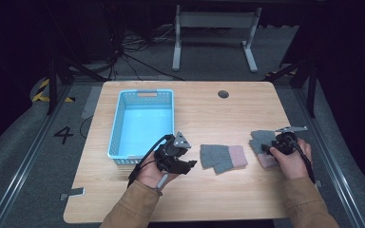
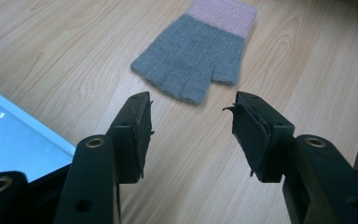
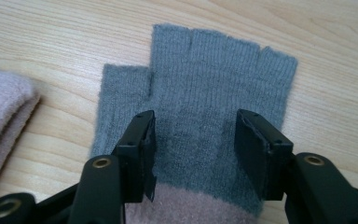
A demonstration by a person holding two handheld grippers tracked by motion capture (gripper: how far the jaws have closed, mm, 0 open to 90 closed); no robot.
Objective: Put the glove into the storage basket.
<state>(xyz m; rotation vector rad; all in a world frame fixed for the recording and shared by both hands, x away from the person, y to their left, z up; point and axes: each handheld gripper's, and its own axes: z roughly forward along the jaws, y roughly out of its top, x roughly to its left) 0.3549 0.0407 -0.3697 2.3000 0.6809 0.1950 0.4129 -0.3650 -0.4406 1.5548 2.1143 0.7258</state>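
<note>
Grey knit glove (image 3: pixel 200 107) lay flat beneath right tool (image 3: pixel 195 140), jaws wide, gripping nothing. Risked pinching bench (image 3: pixel 51 28), snagging wool. Left tool (image 2: pixel 191 126) open, empty.

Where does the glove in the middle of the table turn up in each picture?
High view: the middle glove lies near the centre of the table.
Left gripper view: top centre, beyond the open left claw, pink end farthest away.
Right gripper view: the pink cuff at the left edge looks to be its.
Shared landmark: the wooden table.
</note>
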